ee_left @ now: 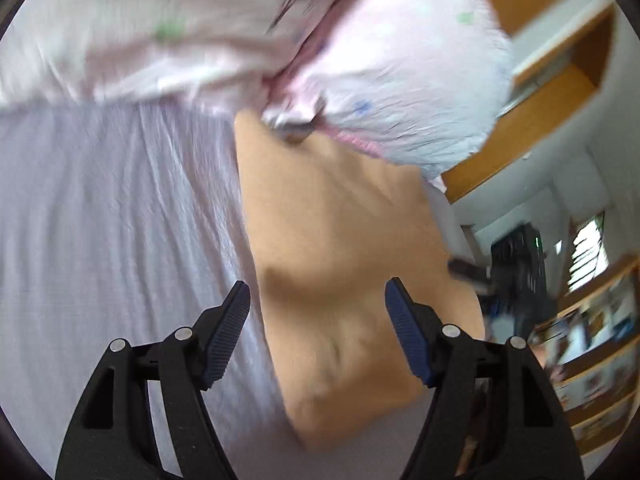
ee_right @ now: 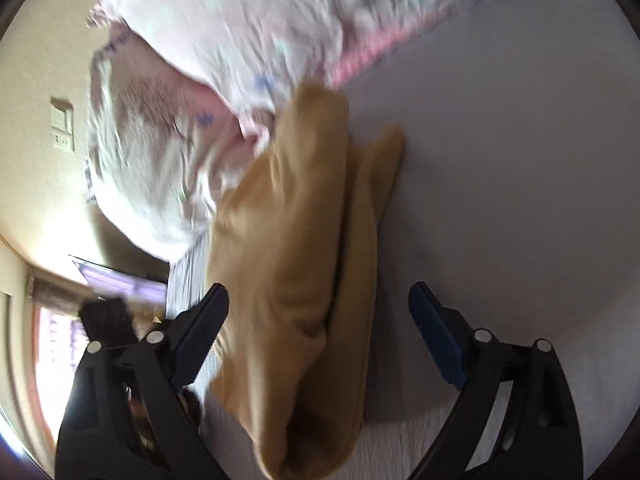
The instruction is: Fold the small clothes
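On lilac bedsheet (ee_left: 100, 240), tan garment (ee_left: 340, 260) lying part-folded w/ pillow (ee_left: 400, 80) just beyond; L gripper (ee_left: 318, 308) & R gripper (ee_right: 318, 312) both spread wide, empty, poised over cloth; prob. between folds — next: pinch an edge, bring across.

The garment (ee_left: 340, 248) is plain tan. The pillow (ee_left: 400, 80) is pale pink with small blue and green prints. The bed sheet (ee_left: 112, 220) is pale lavender-white.

Open sheet to one side, pillow ahead

I see bare sheet (ee_right: 520, 160) right of the tan cloth (ee_right: 296, 264); the pillow (ee_right: 192, 92) blocks the far end, touching it.
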The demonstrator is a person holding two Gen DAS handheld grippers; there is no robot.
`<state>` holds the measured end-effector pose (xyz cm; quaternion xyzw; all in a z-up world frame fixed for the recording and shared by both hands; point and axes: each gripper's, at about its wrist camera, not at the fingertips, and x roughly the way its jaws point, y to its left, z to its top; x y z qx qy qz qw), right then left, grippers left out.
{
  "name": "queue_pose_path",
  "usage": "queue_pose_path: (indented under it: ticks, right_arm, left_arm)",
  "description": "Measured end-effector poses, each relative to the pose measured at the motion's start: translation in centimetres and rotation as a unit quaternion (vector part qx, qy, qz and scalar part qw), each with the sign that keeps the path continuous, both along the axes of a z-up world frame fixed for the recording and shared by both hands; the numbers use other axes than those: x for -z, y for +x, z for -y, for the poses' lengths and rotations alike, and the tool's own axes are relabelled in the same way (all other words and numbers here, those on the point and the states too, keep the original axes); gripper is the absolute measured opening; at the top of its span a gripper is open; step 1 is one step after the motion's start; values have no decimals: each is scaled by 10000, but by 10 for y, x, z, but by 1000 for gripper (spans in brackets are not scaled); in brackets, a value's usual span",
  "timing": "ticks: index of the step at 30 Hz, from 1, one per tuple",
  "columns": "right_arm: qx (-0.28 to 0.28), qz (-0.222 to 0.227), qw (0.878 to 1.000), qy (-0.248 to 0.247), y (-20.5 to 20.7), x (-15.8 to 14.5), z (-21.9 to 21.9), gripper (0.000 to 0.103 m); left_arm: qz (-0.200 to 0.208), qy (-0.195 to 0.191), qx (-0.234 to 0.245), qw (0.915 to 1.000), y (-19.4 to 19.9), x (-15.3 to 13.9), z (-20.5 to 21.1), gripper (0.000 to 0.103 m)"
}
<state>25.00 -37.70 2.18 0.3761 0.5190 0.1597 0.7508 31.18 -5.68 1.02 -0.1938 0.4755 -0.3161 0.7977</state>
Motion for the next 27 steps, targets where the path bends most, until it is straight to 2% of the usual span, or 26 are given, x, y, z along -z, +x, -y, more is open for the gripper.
queue_pose_path:
  ticks: [2,3,4,6,8,10,12,15,17,19,20,22,23,24,26,27]
  right_arm:
    - [-129,-11,9997,201,2,4,-4,83]
    - [-230,-56,9992,337,6,10,-9,72]
    - [-346,-80,9987,359,7,15,-14,48]
    - [-410,-107,9976,547,7,25,-21,32]
    - [-403,49,9976,553,9,21,-26,26]
    - [-483,356,9963,608,7,0,-41,23]
    - [-800,645,9930,574,12,-23,-70,23]
    - [-1294,807,9872,457,30,-31,-123,24]
    - [-1444,647,9872,206,45,-19,-154,30]
    - [-1512,146,9880,-296,58,4,-181,46]
    - [-1498,25,9880,-380,58,8,-184,46]
    - [-1149,320,9897,-794,46,-10,-174,56]
    - [-911,609,9885,-1038,38,-25,-166,57]
    - [-598,1124,9841,-1238,22,-50,-157,59]
    - [-615,1654,9786,-1061,5,-73,-158,65]
    - [-978,1799,9768,-627,-6,-80,-166,66]
  left_arm:
    - [-228,58,36,9997,11,11,10,70]
    - [-409,-13,58,9991,18,19,15,70]
    - [-362,-169,39,9992,19,20,16,70]
    - [-392,-256,-1,9989,20,21,19,69]
    - [-541,-361,-64,9979,26,25,15,40]
    - [-567,-646,-36,9963,28,22,0,35]
    - [-255,-650,-79,9975,20,5,-26,34]
    - [153,-557,-400,9975,4,-20,-81,35]
    - [287,4,-766,9966,0,-21,-111,41]
    - [209,675,-1085,9916,-2,-11,-128,41]
    - [102,645,-1130,9914,-8,-6,-139,41]
    - [264,342,-1133,9926,-29,-13,-157,41]
    - [450,328,-1111,9922,-41,-19,-162,41]
    - [792,326,-994,9914,-61,-29,-165,42]
    - [1160,376,-667,9903,-84,-40,-157,46]
    - [1304,349,-344,9903,-101,-43,-151,46]
